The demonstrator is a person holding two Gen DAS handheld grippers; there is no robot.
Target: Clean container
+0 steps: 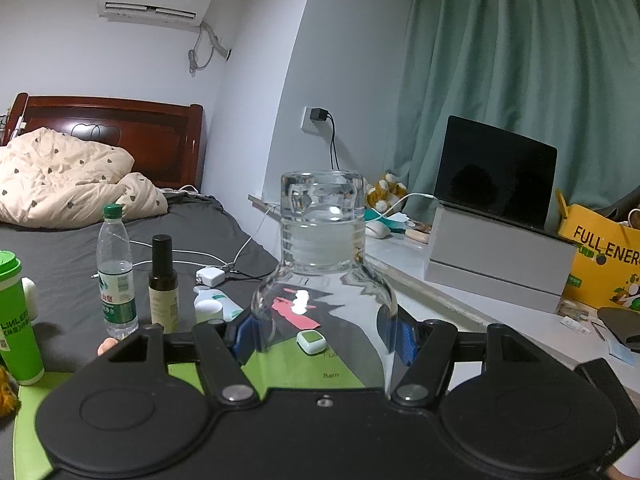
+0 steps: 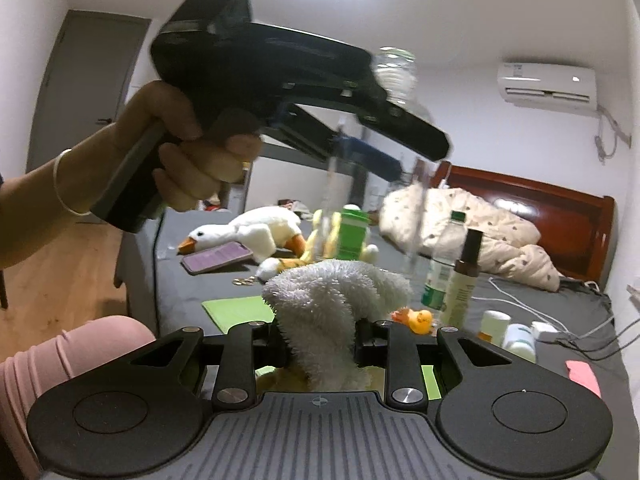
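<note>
My left gripper (image 1: pixel 322 336) is shut on a clear glass container (image 1: pixel 323 264), a wide jar with a threaded open neck, held upright above the bed. The blue pads (image 1: pixel 405 342) press on its lower sides. In the right wrist view the same left gripper (image 2: pixel 368 156) shows blurred, held high by a hand, with the glass container (image 2: pixel 394 76) rising from it. My right gripper (image 2: pixel 322 344) is shut on a fluffy white cloth (image 2: pixel 340 304), below and in front of the container, apart from it.
On the grey bed: a water bottle (image 1: pixel 116 268), a dark pump bottle (image 1: pixel 163 284), a green cup (image 1: pixel 16 316), a white tube (image 1: pixel 218 306), a charger and cables. A goose plush (image 2: pixel 248 234), a phone (image 2: pixel 218 258) and a rubber duck (image 2: pixel 420 320) lie there too. A laptop (image 1: pixel 494 172) stands on the sill.
</note>
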